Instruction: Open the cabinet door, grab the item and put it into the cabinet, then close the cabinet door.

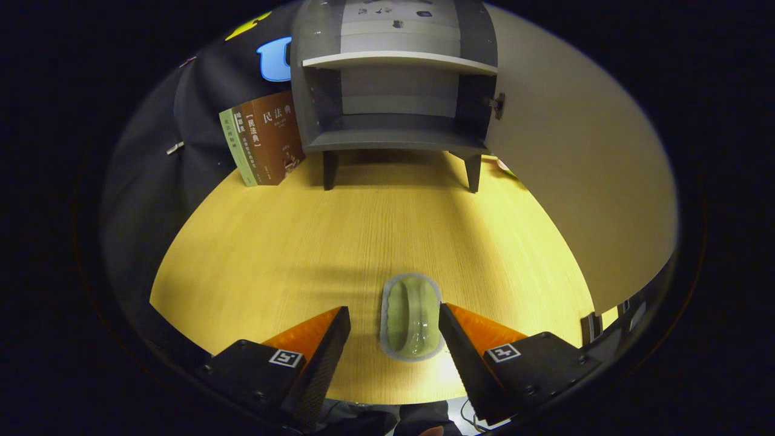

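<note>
A small pale green sealed packet [412, 318] with a grey rim lies on the yellow wooden table [272, 254]. My gripper [395, 320] is open around it; the right finger [460, 345] sits close against the packet's side, while the left finger [330, 345] stands a gap away. Beyond, at the table's far side, a grey cabinet [393, 79] on short legs stands with its interior and one white shelf [399, 59] exposed. Its door [581, 169] is swung wide open to the right, reaching toward me.
Three books [266, 139] lean against the cabinet's left side, in front of the black cloth wall. The open door panel blocks the right side of the table. Bare tabletop lies between the packet and the cabinet legs.
</note>
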`<action>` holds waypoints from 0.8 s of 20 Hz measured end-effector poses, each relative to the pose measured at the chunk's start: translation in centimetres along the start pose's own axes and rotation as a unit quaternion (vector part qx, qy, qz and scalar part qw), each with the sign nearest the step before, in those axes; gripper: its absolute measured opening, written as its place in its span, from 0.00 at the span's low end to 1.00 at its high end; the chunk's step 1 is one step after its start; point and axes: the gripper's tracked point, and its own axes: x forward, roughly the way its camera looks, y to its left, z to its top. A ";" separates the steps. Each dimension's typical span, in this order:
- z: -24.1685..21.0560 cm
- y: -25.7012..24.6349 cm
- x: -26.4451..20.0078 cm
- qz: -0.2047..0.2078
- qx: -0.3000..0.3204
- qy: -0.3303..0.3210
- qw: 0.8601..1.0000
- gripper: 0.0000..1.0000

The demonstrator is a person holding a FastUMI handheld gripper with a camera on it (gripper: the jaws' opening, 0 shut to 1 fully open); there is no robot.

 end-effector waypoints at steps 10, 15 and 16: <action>-3.8 -1.5 3.6 -0.005 0.012 0.058 0.998 0.31; -2.9 -2.3 4.1 -0.005 0.008 0.034 0.999 0.20; -2.7 -2.3 3.9 -0.001 0.012 0.033 0.999 0.20</action>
